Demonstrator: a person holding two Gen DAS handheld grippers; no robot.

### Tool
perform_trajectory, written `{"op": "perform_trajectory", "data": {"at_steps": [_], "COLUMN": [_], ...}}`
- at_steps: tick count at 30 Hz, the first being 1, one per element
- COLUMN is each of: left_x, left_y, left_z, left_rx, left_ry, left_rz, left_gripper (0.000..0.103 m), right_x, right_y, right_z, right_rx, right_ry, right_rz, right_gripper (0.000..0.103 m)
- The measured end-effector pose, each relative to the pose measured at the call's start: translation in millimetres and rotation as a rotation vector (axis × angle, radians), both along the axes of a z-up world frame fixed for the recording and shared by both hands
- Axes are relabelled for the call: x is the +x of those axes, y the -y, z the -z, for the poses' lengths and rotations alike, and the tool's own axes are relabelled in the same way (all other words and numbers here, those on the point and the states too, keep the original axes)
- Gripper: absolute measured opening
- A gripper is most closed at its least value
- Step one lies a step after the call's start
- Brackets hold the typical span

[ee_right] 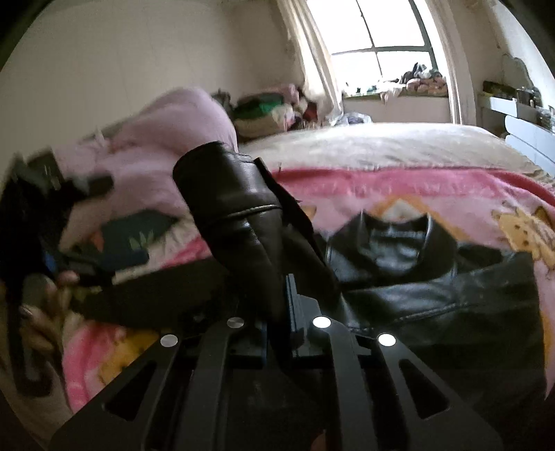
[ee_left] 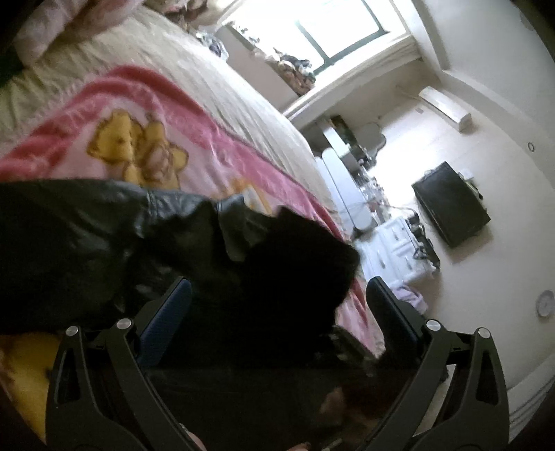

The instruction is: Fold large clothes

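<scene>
A black leather jacket lies spread on a pink cartoon blanket on the bed. My left gripper is open, its blue-padded fingers wide apart above a dark fold of the jacket and not pressing on it. In the right wrist view the jacket's body and collar lie flat on the blanket. My right gripper is shut on the jacket's sleeve, which stands up out of the fingers, cuff uppermost. A blurred hand shows at the left edge.
Beige bed cover runs beyond the blanket to a bright window. A white dresser and a black screen stand past the bed's edge. Pink bedding and a pile of clothes lie at the bed's far side.
</scene>
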State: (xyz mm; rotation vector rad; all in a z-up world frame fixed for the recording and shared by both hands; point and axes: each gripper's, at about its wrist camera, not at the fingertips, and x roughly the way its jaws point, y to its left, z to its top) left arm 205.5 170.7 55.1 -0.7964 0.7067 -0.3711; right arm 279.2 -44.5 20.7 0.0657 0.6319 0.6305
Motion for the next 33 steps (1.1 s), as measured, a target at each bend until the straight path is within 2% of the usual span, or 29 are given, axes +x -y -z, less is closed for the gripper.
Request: {"op": "perform_trajectory", "data": {"at_steps": [2, 4, 5, 7, 9, 12, 14, 16, 18, 19, 20, 21, 22, 24, 25, 26, 29, 31, 33], "left_x": [1.8, 5.1, 7.0, 9.6, 13.7, 22.0, 26.8, 29.8, 34.4, 35.8, 37.5, 38.6, 40.4, 43.1, 44.0, 43.7, 38.8, 29.3, 26.6], "left_y": [1.8, 3.9, 4.2, 4.8, 6.9, 13.3, 15.9, 20.5, 27.3, 29.0, 30.0, 31.7, 34.5, 39.8, 41.6, 42.2, 45.0, 44.5, 39.8], "left_z": [6.0, 12.3, 18.2, 28.4, 39.0, 57.3, 72.5, 87.1, 99.3, 101.8, 103.5, 103.2, 101.7, 96.0, 91.9, 84.4, 52.0, 24.0, 14.7], "left_rx": [0.003, 0.01, 0.004, -0.002, 0.011, 0.06, 0.106, 0.153, 0.16, 0.159, 0.165, 0.189, 0.227, 0.308, 0.317, 0.306, 0.312, 0.343, 0.373], "left_ry": [-0.016, -0.038, -0.056, -0.094, -0.134, -0.208, -0.276, -0.331, -0.364, -0.371, -0.369, -0.363, -0.354, -0.333, -0.314, -0.283, -0.162, -0.05, 0.005], "left_rz": [0.015, 0.044, 0.052, 0.063, 0.077, 0.075, 0.053, 0.04, 0.049, 0.045, 0.039, 0.026, 0.014, -0.001, 0.002, 0.006, 0.015, 0.019, 0.003], "left_gripper": [0.095, 0.095, 0.095, 0.095, 0.095, 0.095, 0.095, 0.094, 0.094, 0.093, 0.086, 0.063, 0.05, 0.025, 0.018, 0.014, 0.011, 0.011, 0.011], "right_x": [0.1, -3.1, -4.6, -11.6, -22.9, -39.3, -41.2, -32.0, -19.4, -13.6, -8.2, -1.9, 3.7, 10.9, 13.5, 14.9, 20.2, 23.8, 29.1], "right_y": [-6.2, -12.5, -13.9, -16.5, -17.0, -4.9, 8.9, 27.4, 50.4, 61.6, 72.6, 85.7, 97.7, 113.9, 120.3, 126.4, 141.0, 147.0, 151.9], "right_z": [14.8, 29.6, 34.5, 43.4, 45.5, 35.9, 30.0, 27.4, 25.8, 26.1, 25.9, 25.2, 25.1, 25.7, 26.1, 26.7, 23.9, 18.7, 13.2], "right_rx": [-0.033, -0.062, -0.076, -0.097, -0.132, -0.139, -0.138, -0.162, -0.173, -0.174, -0.171, -0.16, -0.15, -0.164, -0.172, -0.178, -0.185, -0.179, -0.153], "right_ry": [-0.031, -0.063, -0.088, -0.122, -0.118, -0.097, -0.083, -0.089, -0.099, -0.107, -0.115, -0.129, -0.144, -0.154, -0.157, -0.161, -0.159, -0.139, -0.129], "right_rz": [-0.019, -0.041, -0.054, -0.096, -0.13, -0.161, -0.143, -0.075, 0.011, 0.052, 0.089, 0.13, 0.163, 0.218, 0.238, 0.256, 0.296, 0.324, 0.342], "right_gripper": [0.016, 0.049, 0.075, 0.08, 0.088, 0.091, 0.091, 0.091, 0.088, 0.085, 0.077, 0.071, 0.068, 0.055, 0.052, 0.049, 0.043, 0.043, 0.043]}}
